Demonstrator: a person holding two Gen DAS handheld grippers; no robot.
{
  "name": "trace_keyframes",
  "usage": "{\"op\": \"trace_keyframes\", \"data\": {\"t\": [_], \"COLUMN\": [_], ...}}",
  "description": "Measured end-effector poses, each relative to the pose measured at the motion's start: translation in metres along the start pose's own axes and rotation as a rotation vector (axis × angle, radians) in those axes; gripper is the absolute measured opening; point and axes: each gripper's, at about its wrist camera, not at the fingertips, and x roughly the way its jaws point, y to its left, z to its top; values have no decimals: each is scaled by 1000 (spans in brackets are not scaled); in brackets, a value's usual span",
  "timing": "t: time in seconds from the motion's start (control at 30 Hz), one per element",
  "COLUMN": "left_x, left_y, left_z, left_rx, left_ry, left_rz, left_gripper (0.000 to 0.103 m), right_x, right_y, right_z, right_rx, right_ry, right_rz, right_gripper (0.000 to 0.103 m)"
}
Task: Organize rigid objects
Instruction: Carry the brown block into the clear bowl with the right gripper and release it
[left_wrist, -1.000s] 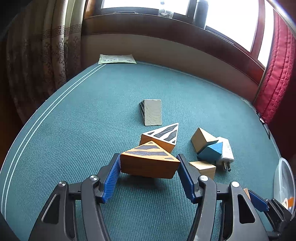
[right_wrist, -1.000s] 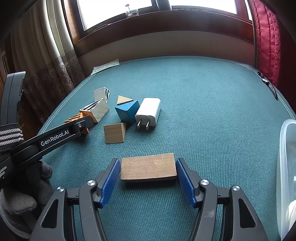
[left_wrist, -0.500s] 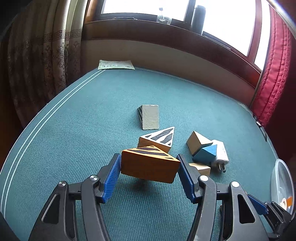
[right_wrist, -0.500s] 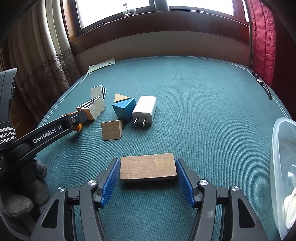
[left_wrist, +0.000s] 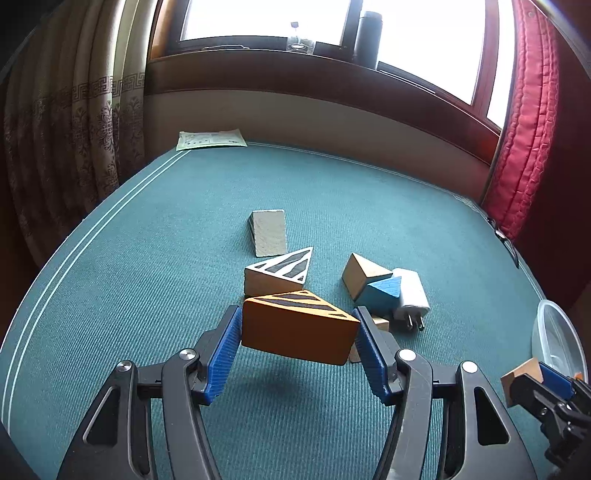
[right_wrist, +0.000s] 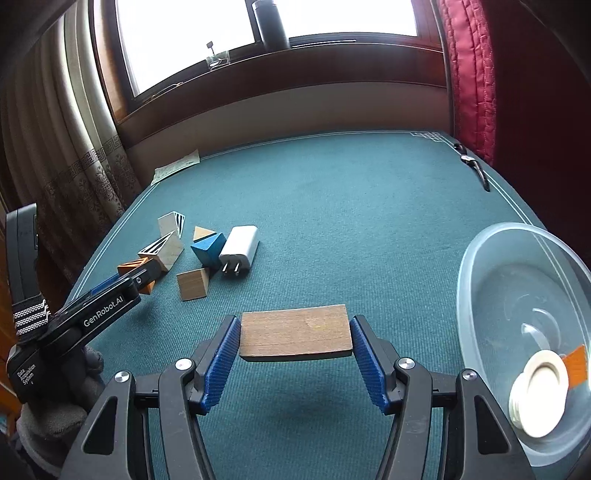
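My left gripper is shut on an orange wedge with black stripes and holds it above the green table. My right gripper is shut on a flat brown wooden block, also lifted. Still on the table are a white striped wedge, a grey wedge, a plain wood block, a blue block, a white plug charger and a small wood block. A clear plastic bowl stands at the right.
The bowl holds a white round item with an orange tag. A paper sheet lies at the far left corner. A watch lies at the far right edge. Curtains and a window sill bound the table.
Both grippers have risen with their blocks, and the orange wedge has left the table. The right gripper has swung right, bringing the bowl into fuller view.
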Motion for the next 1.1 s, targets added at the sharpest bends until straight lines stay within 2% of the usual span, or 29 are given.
{"op": "trace_keyframes", "data": {"t": [0.47, 0.93, 1.03, 1.1], "left_x": [-8, -18, -19, -21], "left_y": [-14, -44, -54, -60], "left_z": [-8, -15, -15, -14], "left_rx": [31, 86, 102, 112], "left_ry": [6, 29, 30, 29], "left_rz": [-14, -42, -45, -49], "left_gripper": [61, 61, 61, 61], "right_x": [-36, -63, -66, -67], "right_y": [-69, -146, -162, -175], "right_z": [4, 8, 6, 4], "right_rx": [136, 257, 290, 328], "right_ry": [-77, -149, -154, -155], "right_rz": [-147, -301, -325, -333], "right_gripper": [64, 64, 65, 71]}}
